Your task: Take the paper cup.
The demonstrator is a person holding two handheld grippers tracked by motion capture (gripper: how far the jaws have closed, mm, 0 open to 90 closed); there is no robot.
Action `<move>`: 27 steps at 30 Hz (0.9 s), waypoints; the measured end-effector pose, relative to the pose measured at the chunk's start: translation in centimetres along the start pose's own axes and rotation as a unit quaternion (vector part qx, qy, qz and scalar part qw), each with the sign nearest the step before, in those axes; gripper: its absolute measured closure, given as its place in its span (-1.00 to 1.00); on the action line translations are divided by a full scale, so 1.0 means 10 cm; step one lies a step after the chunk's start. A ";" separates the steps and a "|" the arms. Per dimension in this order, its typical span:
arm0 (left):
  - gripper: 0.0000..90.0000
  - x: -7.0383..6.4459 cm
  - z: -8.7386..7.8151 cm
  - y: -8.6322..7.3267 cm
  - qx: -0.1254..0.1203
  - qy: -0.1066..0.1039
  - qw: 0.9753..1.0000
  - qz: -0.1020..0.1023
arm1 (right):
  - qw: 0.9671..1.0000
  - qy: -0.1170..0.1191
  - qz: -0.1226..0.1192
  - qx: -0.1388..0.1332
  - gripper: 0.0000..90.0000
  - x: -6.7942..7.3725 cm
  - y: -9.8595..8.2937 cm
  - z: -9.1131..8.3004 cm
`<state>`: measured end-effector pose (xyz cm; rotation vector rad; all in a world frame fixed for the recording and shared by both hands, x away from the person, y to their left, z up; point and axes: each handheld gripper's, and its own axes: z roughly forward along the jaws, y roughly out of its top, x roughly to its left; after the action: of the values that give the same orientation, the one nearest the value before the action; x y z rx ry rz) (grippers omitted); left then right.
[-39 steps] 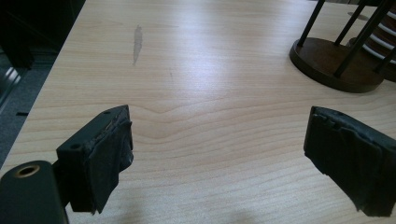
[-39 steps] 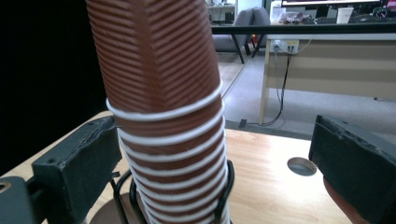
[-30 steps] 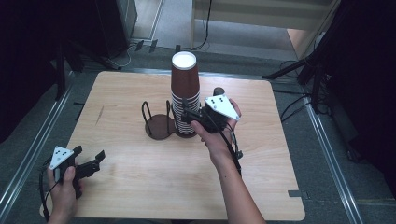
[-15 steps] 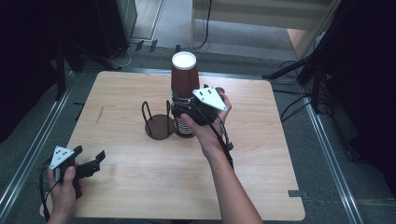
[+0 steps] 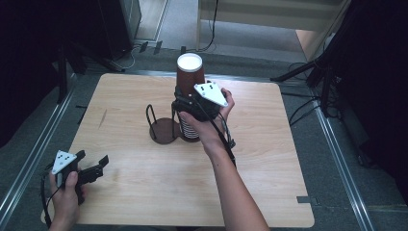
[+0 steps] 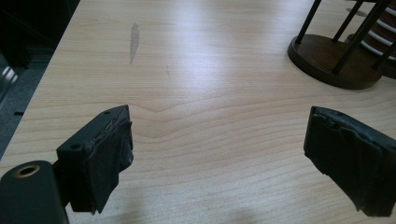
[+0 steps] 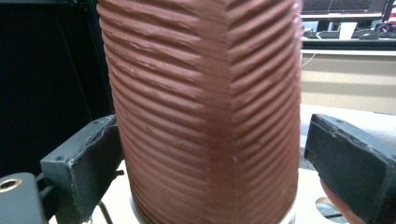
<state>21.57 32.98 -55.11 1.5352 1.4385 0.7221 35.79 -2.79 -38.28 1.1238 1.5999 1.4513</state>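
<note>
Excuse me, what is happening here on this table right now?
A person works at a wooden table with a gripper in each hand. The right gripper is at a tall stack of brown ribbed cups, its jaws on either side of the top cup, the right one not yet touching. The left gripper rests open near the table's front corner. A dark wire cup holder stands beside the stack.

right gripper: jaws spread wide, one on each side of the cup | ribbed brown paper cup: upright between the jaws, left jaw touching or nearly touching its wall, right jaw just clear | white rim below the cup | pale tabletop behind | dark background at left
</note>
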 end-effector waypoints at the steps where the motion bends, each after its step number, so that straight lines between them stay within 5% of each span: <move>1: -0.81 0.00 0.00 0.00 0.000 0.000 1.000 0.000 | 1.000 -0.001 0.000 0.000 -0.89 0.01 0.00 0.02; 11: -0.81 0.00 0.00 0.00 0.001 0.000 1.000 -0.003 | 0.999 -0.030 -0.014 -0.001 -0.81 0.09 0.00 0.14; 27: -0.81 -0.01 0.01 0.00 0.003 0.001 1.000 0.000 | 0.999 -0.021 -0.024 -0.004 -0.76 0.07 0.03 0.13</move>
<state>21.65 32.91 -55.11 1.5394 1.4426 0.7197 36.74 -1.64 -38.10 1.0971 1.5803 1.3933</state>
